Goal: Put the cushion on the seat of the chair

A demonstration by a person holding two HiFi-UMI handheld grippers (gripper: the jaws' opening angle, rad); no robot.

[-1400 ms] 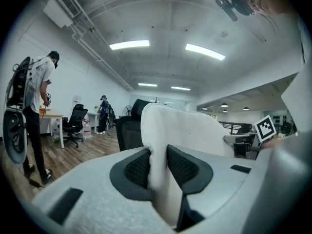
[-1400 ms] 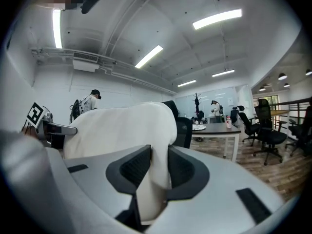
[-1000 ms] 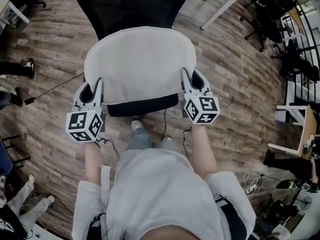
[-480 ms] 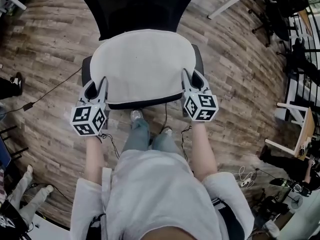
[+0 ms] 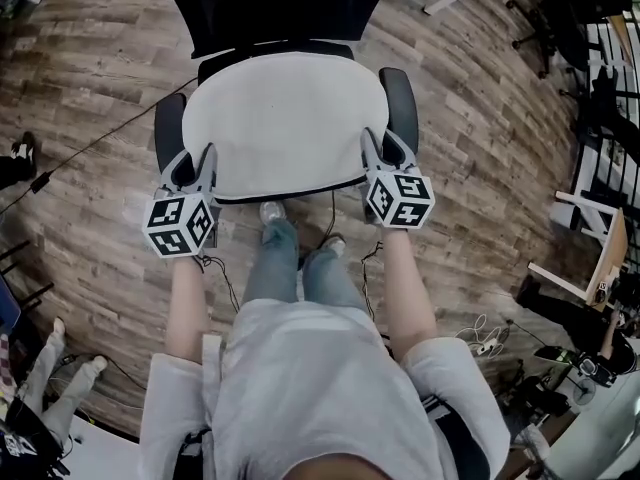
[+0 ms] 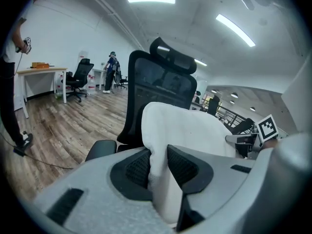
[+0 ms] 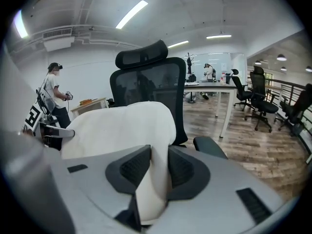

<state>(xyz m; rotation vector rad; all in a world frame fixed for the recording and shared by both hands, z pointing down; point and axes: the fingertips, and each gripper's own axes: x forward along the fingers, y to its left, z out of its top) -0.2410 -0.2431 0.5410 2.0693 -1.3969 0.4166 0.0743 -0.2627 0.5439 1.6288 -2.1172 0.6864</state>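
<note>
Change since earlier: cushion (image 5: 285, 118) and both hand-held grippers are lower and closer to the chair; its two armrests, covered a second ago, now show on either side of the cushion.
Left hand-held gripper (image 5: 196, 164): jaws partly closed, pinching the cushion's near left edge; white fabric fills the gap between the pads.
Left armrest (image 5: 168, 130): just beside the cushion's left edge, next to the left jaws.
Cushion: spread flat between the armrests and in front of the backrest (image 5: 280, 3), covering almost the whole seat; whether it already rests on the seat cannot be told.
Right armrest (image 5: 400, 96): just beside the cushion's right edge.
Right hand-held gripper (image 5: 385, 154): jaws partly closed on the near right edge, fabric clamped between the pads.
Step in hand: lowering the cushion onto the seat, probably close to done.
Next move: likely to settle it level, keeping both edges inside the armrests and the back edge against the backrest, then open both pairs of jaws and draw the grippers back without dragging the fabric.
</note>
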